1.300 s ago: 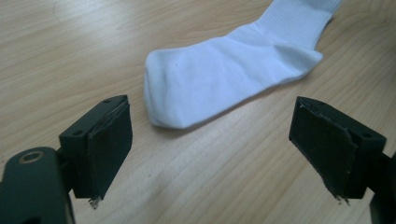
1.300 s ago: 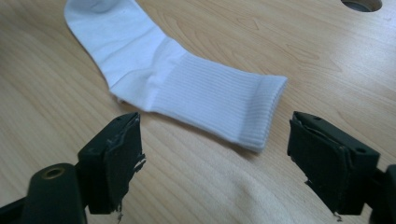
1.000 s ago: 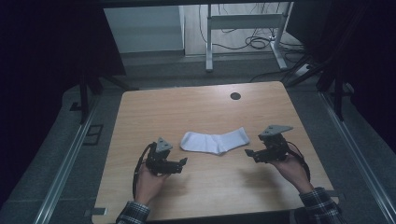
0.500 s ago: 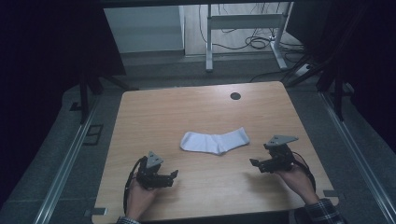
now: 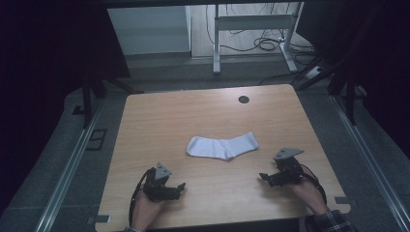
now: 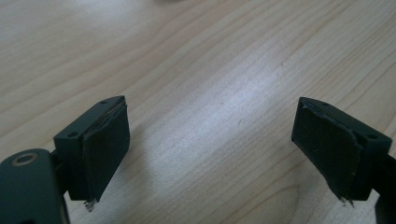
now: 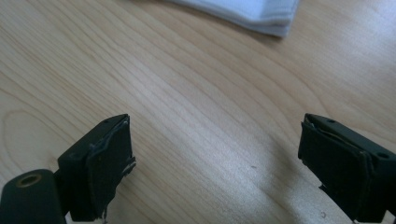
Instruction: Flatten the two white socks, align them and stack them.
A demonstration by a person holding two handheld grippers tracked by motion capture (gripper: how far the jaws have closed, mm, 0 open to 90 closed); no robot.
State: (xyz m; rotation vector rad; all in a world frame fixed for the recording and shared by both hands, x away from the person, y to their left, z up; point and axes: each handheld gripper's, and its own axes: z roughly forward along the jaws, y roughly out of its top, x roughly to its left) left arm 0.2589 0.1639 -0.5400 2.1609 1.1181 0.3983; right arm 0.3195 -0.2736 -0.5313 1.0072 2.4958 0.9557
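Table (image 5: 145,125): light wood top, a small dark round hole (image 5: 243,99) at about 12 o'clock near its far edge.
Sock (image 5: 222,146): white, lying flat near the table's middle, toe end toward 9 o'clock, cuff toward 3 o'clock; its folded edge (image 7: 252,14) sits at 12 o'clock in the right gripper view.
Right gripper (image 5: 265,177): at 4 o'clock from the sock, apart from it; jaws spread wide, nothing between them (image 7: 215,163).
Left gripper (image 5: 180,187): at 7 o'clock from the sock, well apart; jaws spread wide over bare wood, empty (image 6: 210,149).
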